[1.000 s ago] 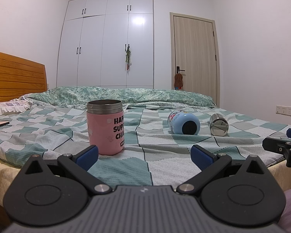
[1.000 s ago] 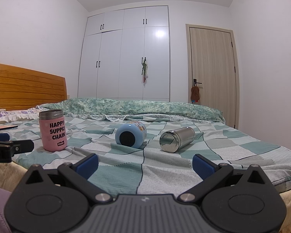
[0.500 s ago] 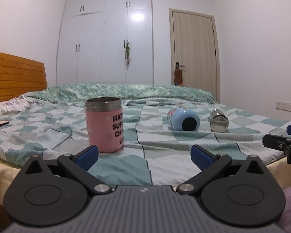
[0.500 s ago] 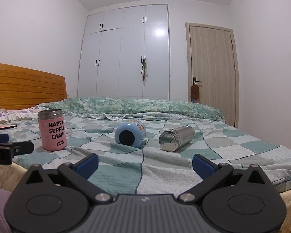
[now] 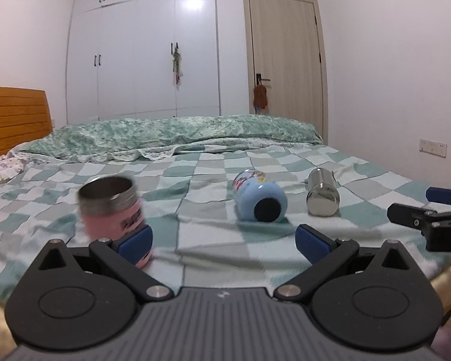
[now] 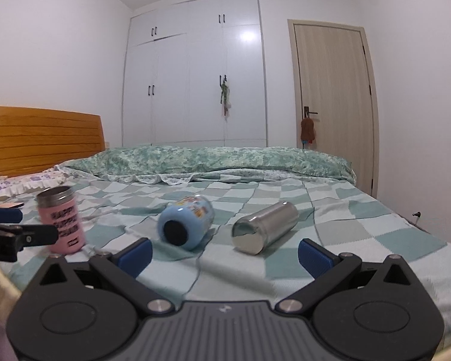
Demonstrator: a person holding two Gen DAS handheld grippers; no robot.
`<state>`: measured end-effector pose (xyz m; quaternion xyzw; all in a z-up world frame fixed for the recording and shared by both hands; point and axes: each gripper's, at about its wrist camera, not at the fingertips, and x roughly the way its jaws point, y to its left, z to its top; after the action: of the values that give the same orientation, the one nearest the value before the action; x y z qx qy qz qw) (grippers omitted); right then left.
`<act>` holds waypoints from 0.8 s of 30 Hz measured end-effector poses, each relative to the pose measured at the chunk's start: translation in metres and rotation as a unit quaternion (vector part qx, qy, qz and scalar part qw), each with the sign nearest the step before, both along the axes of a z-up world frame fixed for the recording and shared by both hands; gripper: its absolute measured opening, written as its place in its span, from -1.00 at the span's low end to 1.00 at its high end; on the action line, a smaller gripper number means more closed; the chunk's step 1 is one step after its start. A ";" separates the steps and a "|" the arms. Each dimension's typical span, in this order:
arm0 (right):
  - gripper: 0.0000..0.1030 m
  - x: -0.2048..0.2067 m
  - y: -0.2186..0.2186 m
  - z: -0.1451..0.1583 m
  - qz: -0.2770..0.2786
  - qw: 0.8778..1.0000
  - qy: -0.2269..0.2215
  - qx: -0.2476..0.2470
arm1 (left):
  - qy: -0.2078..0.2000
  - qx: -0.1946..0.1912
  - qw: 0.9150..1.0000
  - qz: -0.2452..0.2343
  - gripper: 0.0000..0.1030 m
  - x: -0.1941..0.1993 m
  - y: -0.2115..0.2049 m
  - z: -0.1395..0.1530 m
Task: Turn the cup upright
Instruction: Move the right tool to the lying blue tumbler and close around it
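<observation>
A light blue cup (image 5: pixel 260 197) lies on its side on the checked bed cover, its dark base toward me; it also shows in the right wrist view (image 6: pixel 185 222). A steel cup (image 5: pixel 322 192) lies on its side to its right, also in the right wrist view (image 6: pixel 264 227). A pink cup (image 5: pixel 111 207) with a steel rim stands upright at the left, also in the right wrist view (image 6: pixel 61 219). My left gripper (image 5: pixel 224 242) is open and empty, short of the cups. My right gripper (image 6: pixel 224 254) is open and empty, short of the blue and steel cups.
The bed (image 6: pixel 360 228) has a rolled green quilt (image 6: pixel 207 159) at the back and a wooden headboard (image 6: pixel 39 138) at the left. A wardrobe (image 6: pixel 195 84) and a door (image 6: pixel 333 102) stand behind. Each gripper shows at the edge of the other's view.
Both grippers have risen and tilted down, so I see the cups more from above. The left gripper has come closer to the bed. The cups have not moved.
</observation>
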<state>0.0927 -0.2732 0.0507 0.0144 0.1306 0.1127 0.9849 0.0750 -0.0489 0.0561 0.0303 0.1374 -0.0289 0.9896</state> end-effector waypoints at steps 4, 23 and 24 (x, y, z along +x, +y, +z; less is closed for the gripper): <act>1.00 0.037 -0.016 0.007 0.002 1.000 0.017 0.005 | 0.006 0.025 1.000 0.009 1.00 0.039 -0.025 0.021; 1.00 0.214 -0.041 0.007 0.041 0.989 0.129 -0.059 | 0.185 0.037 0.978 0.083 1.00 0.253 -0.087 0.008; 1.00 0.219 -0.041 0.004 0.041 0.988 0.132 -0.062 | 0.195 0.039 0.976 0.090 1.00 0.262 -0.088 0.003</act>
<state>0.3120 -0.3144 0.0551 -0.0378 0.2666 0.1417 0.9526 0.3367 -0.1365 0.0593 0.0505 0.3313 0.0603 0.9402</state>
